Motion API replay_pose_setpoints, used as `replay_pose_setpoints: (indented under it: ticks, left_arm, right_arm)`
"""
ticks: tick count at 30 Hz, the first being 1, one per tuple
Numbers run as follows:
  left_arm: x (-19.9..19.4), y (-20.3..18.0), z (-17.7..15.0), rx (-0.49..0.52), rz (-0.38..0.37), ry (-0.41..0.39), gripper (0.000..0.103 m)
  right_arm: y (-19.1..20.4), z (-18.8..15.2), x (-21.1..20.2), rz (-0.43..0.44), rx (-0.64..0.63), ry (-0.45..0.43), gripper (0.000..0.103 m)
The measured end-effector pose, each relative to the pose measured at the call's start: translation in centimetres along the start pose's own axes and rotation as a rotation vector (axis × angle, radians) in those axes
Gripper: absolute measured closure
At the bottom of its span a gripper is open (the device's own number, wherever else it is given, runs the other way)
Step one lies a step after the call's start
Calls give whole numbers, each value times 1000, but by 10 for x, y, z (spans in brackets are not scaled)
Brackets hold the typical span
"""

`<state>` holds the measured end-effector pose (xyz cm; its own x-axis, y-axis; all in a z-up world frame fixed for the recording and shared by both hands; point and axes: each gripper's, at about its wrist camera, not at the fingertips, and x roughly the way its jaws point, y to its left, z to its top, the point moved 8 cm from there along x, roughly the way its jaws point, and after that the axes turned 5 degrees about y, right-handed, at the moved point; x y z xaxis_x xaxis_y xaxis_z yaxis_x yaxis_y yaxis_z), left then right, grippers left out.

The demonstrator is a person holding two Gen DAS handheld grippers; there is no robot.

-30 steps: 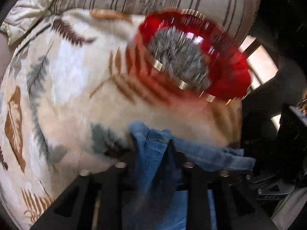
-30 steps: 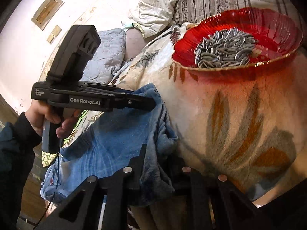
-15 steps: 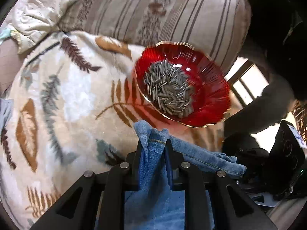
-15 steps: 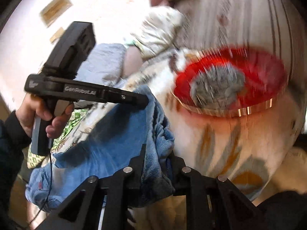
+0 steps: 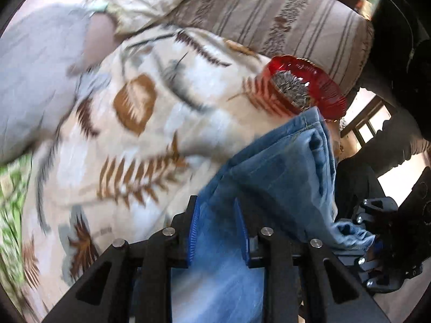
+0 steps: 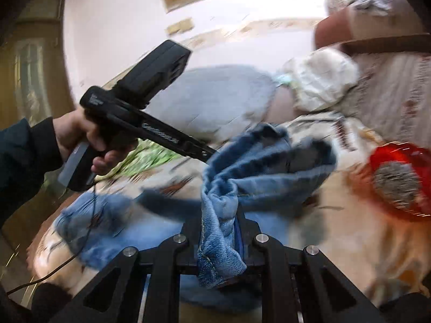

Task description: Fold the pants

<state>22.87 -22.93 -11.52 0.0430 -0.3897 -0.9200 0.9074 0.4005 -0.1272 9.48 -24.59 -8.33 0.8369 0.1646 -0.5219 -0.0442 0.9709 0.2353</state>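
The jeans (image 6: 258, 177) are off the bed, strung between 2 grippers above a leaf-print blanket (image 5: 150, 140), with a lower stretch of denim trailing on the blanket in the right wrist view. Holding 2 spots on one edge looks like a way to carry that edge across and lay the cloth over itself, so this reads as the middle of a fold rather than its end.

The right gripper (image 6: 219, 231) pinches a bunched wad of denim; its fingers are pressed nearly together with the cloth squeezed between and a tuft hanging below. The left gripper (image 5: 218, 226) has the denim running between its blue pads (image 5: 194, 231), but there is a clear gap on both sides and the jaws are opening, so the cloth looks to be slipping free there, not gripped. In the right wrist view a hand (image 6: 80, 137) in a dark sleeve holds that left tool, its tip at the raised edge of the jeans.

A red bowl (image 5: 327, 91) sits on the blanket by a striped cushion (image 5: 285, 18), heaped with grey striped seeds (image 5: 292, 91). The jeans' hem overlaps its near rim in the left wrist view; whether they touch I cannot tell. A swinging leg could tip it.
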Motion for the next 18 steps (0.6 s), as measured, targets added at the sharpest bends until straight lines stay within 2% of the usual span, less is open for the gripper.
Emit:
replay_pose_setpoints:
  ticks: [4, 6, 7, 8, 9, 10, 12, 14, 17, 18]
  left_arm:
    - [-26, 0, 0, -53, -62, -70, 75]
    - [-37, -2, 1, -61, -54, -87, 71]
    - [-40, -2, -1, -77, -58, -84, 56]
    - [-41, -2, -4, -105, -77, -74, 27]
    - [-38, -3, -5, -124, -91, -61, 15]
    - [-33, -7, -7, -146, -110, -30, 10]
    - [-28, -18, -11, -132, -125, -2, 10]
    - [-14, -30, -12, -101, -102, 35, 10]
    - [10, -35, -17, -133, -120, 113, 11]
    - [16, -37, -17, -143, -140, 129, 14]
  right_arm:
    - [19, -5, 25, 42, -43, 57, 85]
    - [24, -9, 35, 47, -60, 84, 85]
    - [26, -11, 39, 50, -67, 92, 85]
    - [28, -16, 43, 53, -78, 103, 85]
    - [30, -18, 47, 49, -91, 114, 85]
    - [32, -21, 50, 45, -106, 122, 85]
    - [38, -27, 52, 44, -128, 139, 85]
    - [40, -28, 50, 33, -152, 137, 85]
    - [41, -30, 46, 20, -177, 133, 85]
    - [42, -31, 46, 13, -190, 133, 85]
